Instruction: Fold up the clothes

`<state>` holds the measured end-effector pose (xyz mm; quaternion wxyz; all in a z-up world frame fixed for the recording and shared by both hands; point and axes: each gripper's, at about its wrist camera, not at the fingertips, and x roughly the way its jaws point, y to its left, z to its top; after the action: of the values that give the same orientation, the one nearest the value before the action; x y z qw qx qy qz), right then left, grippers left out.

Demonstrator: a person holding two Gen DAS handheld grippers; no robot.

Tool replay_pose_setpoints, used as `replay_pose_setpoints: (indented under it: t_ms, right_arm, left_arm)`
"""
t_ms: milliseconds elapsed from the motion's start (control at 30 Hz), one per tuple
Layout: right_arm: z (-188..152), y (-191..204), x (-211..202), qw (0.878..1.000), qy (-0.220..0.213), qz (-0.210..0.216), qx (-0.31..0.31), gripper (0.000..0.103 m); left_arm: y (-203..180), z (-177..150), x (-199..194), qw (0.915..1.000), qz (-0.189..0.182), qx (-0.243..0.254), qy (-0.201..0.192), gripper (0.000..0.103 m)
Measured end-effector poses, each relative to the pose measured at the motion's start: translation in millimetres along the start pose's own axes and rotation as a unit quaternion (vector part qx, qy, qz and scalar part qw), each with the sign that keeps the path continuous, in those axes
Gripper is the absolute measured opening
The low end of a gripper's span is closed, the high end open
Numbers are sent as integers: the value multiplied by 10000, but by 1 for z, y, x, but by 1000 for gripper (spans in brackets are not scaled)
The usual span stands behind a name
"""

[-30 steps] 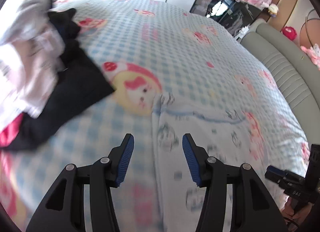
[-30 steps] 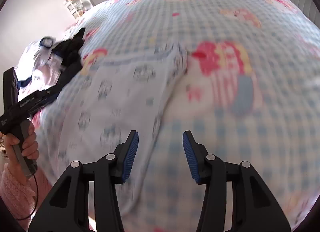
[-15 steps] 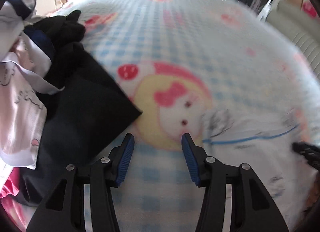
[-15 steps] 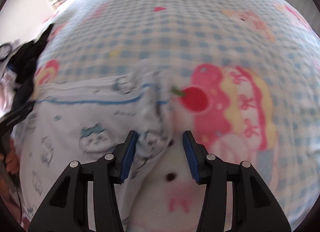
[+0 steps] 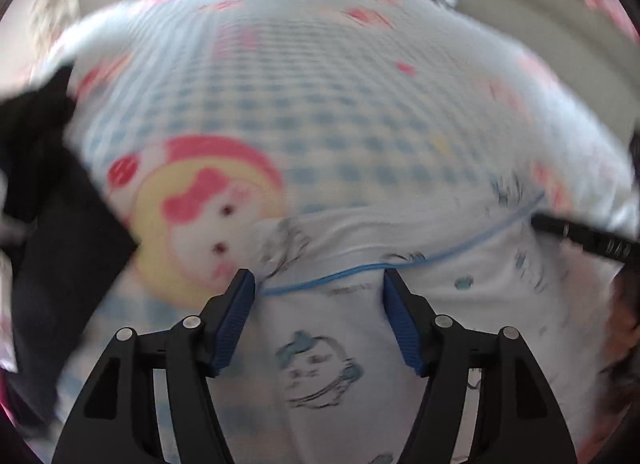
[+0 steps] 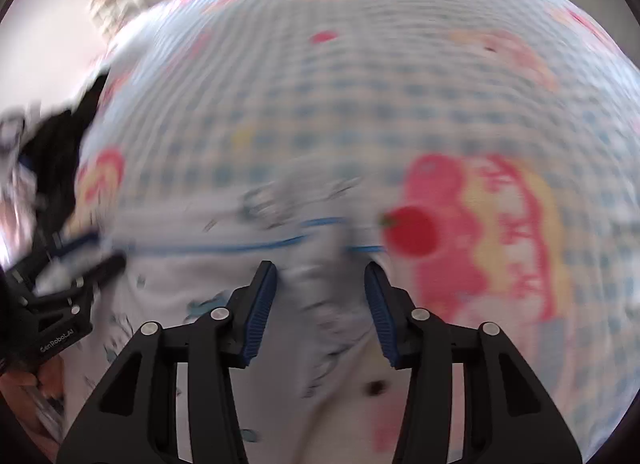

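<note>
Two grippers hang over one white garment point(image 5: 360, 344), printed with small blue-grey cartoon faces and crossed by a thin blue line, which lies flat on the blue-checked bedspread point(image 5: 320, 104). The left gripper point(image 5: 316, 288) has just been opening its jaws; they stand wide apart over the garment's upper left corner, with cloth between them but no pad visibly pressing on it. The right gripper point(image 6: 320, 272) has just been narrowing its jaws over the bunched right edge of the garment point(image 6: 312, 296); a gap shows on either side of the fold, though blur makes contact hard to judge. Both views are smeared, so the prints read only roughly. A dark pile of clothes point(image 5: 48, 184) is cut off at the left rim. The left gripper's body point(image 6: 60, 304) shows at the left edge of the right wrist view.
</note>
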<state>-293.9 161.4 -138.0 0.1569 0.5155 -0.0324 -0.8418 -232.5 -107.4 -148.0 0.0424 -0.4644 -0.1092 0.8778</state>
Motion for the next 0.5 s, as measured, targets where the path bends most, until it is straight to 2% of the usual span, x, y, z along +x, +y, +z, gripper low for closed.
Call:
replay_pose_setpoints:
  t_ms: [67,133,200,333,500]
  right_arm:
    - [1,-15,-3,9998,15,80,198,47]
    - [-2,-21,-7,9997,82,-174,174,48]
    - [-15,-20,-28,9996,-11,123,239,49]
    - [-54,-7,-69,9975,-76,667,217,50]
    - [-105,23,-83,9977,219,631,-141,50]
  left_arm:
    - [12,-2,-21,9974,-471,-431,-343,65]
    - [15,-8,-49,9911,-889,-685,-720,65]
    - [9,-17,-69,9893,-987,-690,-830,66]
    - [-17,-49,-95,9915,-997,-381,-747,66]
    - [-26,-96,-102,9895,-1216,-650,-429,66]
